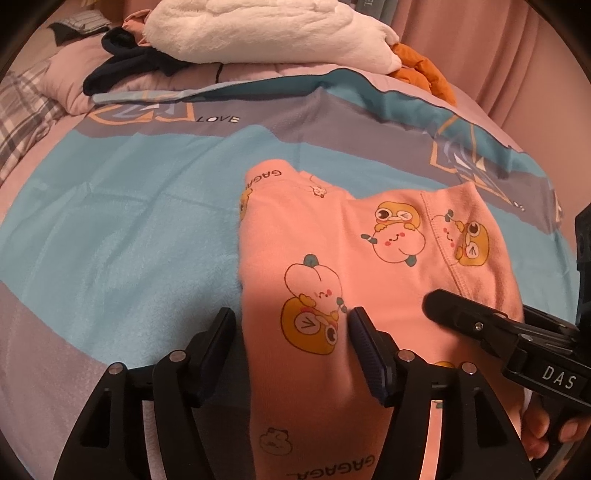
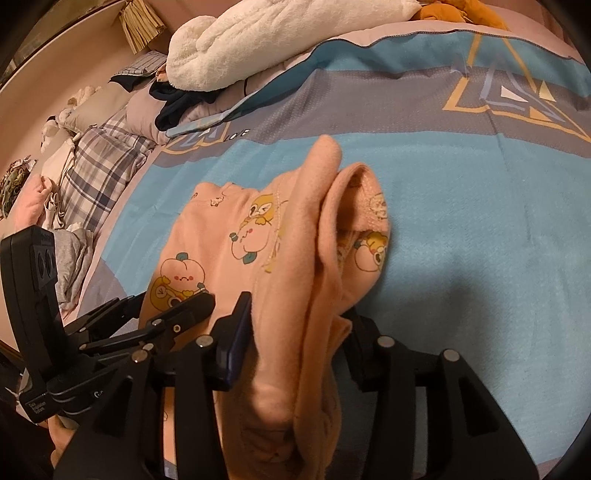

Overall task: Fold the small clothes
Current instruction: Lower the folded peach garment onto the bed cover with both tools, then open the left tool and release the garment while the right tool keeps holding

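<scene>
The step in hand looks like the letting go after a fold. The pink garment (image 1: pixel 343 258) with cartoon prints lies folded on the blue part of the bed cover (image 1: pixel 129 229), near the front edge of the bed. The left gripper (image 1: pixel 291 328) stands over its left border with the fingers (image 1: pixel 364 343) well apart; the cloth lies between them and no pad presses it. The right gripper (image 2: pixel 295 325) is about half open, a thick bunched fold passes between its fingers (image 2: pixel 238 328), and I cannot tell if the right pad touches it.

I judge that the next move calls for pulling both grippers clear without dragging the cloth, then flattening the raised right fold.

Count: 1 pink garment, 2 grippers, 1 white fluffy blanket (image 1: pixel 258 29), 1 dark garment (image 1: pixel 122 62), 1 orange item (image 1: pixel 424 74).
</scene>
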{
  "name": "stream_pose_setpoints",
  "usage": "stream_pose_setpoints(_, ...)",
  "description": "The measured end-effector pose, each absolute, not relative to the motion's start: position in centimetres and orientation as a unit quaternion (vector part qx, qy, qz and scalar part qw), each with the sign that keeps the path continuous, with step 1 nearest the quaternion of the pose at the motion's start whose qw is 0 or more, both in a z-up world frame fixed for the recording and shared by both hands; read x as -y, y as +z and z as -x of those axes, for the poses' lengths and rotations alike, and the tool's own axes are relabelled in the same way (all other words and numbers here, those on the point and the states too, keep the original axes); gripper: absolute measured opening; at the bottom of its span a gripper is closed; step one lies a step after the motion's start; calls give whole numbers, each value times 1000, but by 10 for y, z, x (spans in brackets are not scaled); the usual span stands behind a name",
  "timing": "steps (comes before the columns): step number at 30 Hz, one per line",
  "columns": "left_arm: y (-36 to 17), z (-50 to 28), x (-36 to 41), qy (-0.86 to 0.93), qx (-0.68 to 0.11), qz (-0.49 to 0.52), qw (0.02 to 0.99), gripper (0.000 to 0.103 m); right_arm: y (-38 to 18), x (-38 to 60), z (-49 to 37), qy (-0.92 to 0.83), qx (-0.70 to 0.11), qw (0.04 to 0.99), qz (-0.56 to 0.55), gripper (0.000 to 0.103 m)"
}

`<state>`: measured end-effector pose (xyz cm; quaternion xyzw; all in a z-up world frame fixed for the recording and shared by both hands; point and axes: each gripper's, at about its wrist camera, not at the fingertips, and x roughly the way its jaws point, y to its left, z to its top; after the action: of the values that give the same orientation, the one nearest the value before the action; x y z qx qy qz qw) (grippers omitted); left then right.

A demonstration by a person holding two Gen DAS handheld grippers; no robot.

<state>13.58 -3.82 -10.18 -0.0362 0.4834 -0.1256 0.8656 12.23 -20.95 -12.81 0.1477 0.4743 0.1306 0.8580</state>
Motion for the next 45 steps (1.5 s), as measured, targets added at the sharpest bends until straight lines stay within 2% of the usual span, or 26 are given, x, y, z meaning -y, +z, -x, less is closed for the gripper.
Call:
stream_pose_setpoints(14, -103, -138, 36, -121, -483, 33, 867, 69, -128, 208, -122, 128, -474, 859, -147, 47)
stream_pose_setpoints(19, -104, -138, 34, -119, -483, 33, 867, 72, -130, 210, -122, 123, -475, 859, -145, 53)
stream_pose_setpoints(23, -104, -139, 33, -118, -482, 31, 867, 73, -131, 212, -123, 121, -476, 858, -150, 53)
stream_pose_setpoints(26, -105, -139, 32, -111, -483, 29, 868, 79, -131, 212, -122, 119, -477, 858, -149, 54)
stream_pose_setpoints(45, -104, -136, 31, -108, -488, 33, 865, 81, -128, 216, -122, 117, -479, 857, -152, 55)
